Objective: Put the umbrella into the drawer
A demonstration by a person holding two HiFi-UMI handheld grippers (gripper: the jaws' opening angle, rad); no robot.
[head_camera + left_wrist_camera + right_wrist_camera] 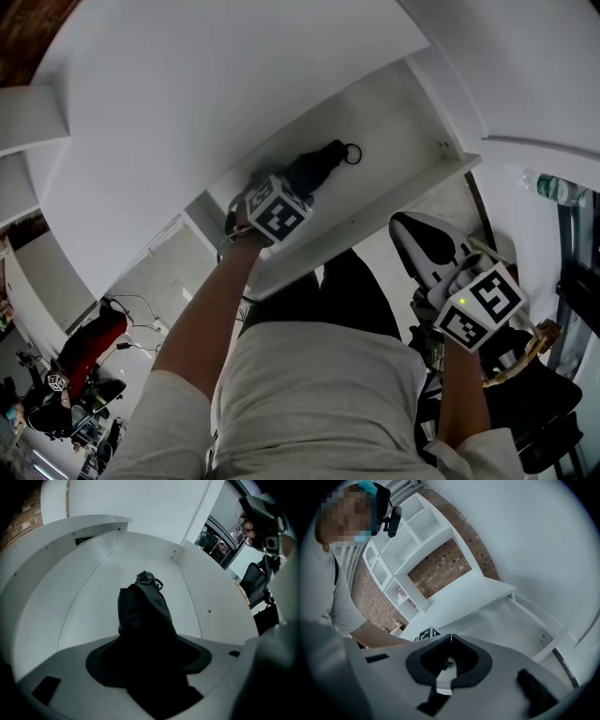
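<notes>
While the left gripper [292, 187] reaches into the drawer [398, 117], its jaws stand wide, clamped on the near end of the umbrella [143, 616] | umbrella extends ahead of those jaws along the drawer floor | right gripper [450, 637]: jaws closed together, empty, outside the drawer.

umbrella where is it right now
In the head view the black umbrella lies inside the open white drawer at upper centre, its near end between the jaws of the left claw.
</notes>
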